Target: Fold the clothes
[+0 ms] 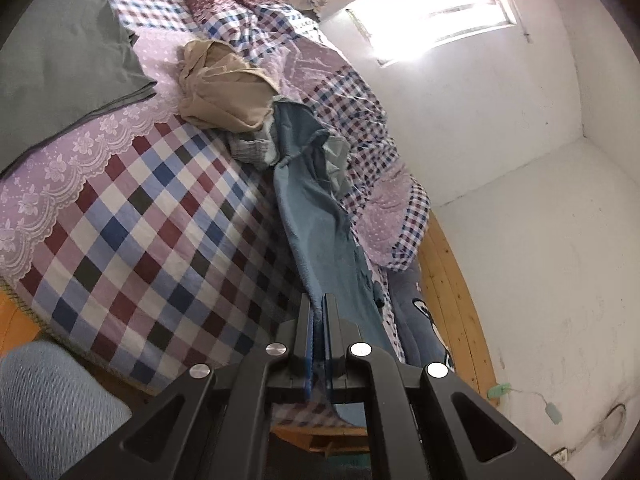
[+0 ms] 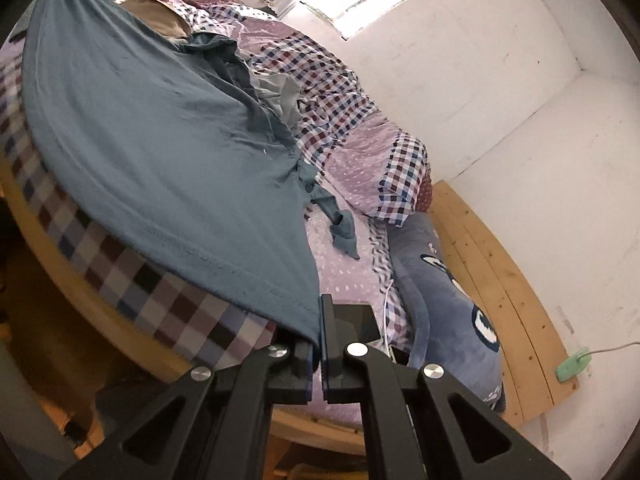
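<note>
A blue-teal shirt (image 1: 320,216) stretches from the clothes heap on the bed down to my left gripper (image 1: 319,304), which is shut on its edge. In the right wrist view the same shirt (image 2: 152,152) spreads wide over the bed, and my right gripper (image 2: 320,312) is shut on its hemmed corner. A tan garment (image 1: 224,84) and a crumpled grey one (image 1: 252,148) lie in the heap behind the shirt. A folded dark green cloth (image 1: 60,64) lies at the far left of the bed.
The bed has a checked sheet (image 1: 140,232) and a bunched checked and lilac quilt (image 2: 360,136) along the wall side. A blue cartoon pillow (image 2: 448,292) lies by the wooden bed frame (image 2: 500,264). White walls and a bright window (image 1: 432,20) stand behind.
</note>
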Tool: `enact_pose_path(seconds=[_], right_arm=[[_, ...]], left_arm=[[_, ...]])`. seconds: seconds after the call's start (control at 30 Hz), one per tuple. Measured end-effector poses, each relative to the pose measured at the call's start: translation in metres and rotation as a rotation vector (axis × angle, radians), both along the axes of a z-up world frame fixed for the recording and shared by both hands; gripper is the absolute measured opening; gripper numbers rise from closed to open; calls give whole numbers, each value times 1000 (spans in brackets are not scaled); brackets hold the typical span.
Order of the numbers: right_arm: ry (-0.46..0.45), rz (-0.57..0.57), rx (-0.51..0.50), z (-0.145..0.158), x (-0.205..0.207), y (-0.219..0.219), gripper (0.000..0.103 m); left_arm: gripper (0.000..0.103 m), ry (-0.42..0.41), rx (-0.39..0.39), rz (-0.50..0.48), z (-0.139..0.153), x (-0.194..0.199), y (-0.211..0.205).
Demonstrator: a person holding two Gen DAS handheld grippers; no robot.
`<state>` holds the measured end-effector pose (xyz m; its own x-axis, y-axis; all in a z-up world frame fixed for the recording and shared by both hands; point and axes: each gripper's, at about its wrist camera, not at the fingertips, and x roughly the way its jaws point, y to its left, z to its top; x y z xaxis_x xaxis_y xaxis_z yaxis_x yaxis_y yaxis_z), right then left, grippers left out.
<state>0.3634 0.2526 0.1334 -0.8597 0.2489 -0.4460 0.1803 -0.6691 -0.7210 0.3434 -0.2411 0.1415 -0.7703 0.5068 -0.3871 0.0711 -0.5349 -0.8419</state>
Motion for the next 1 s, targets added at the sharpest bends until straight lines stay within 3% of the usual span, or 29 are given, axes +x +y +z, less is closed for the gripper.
enact_pose_path(seconds=[0.3,0.47,0.57,0.77,1.0], right_arm=[[-38,24,-115,39,36,16,0],[16,4,-91,67,54,30,0],[-7,3,-92,76,60,39,0],[-132,10,-83,57,55,50,0],[-160,20,-57,38,19,42,0]], left_arm=[[2,4,-27,-54,27,41,5],[2,8,-51,-112,39,66,16],[2,-10,-27,-149,41,78,25],[2,-21,-21,-210,43,93,42],[2,-102,31,-175,14,74,33]])
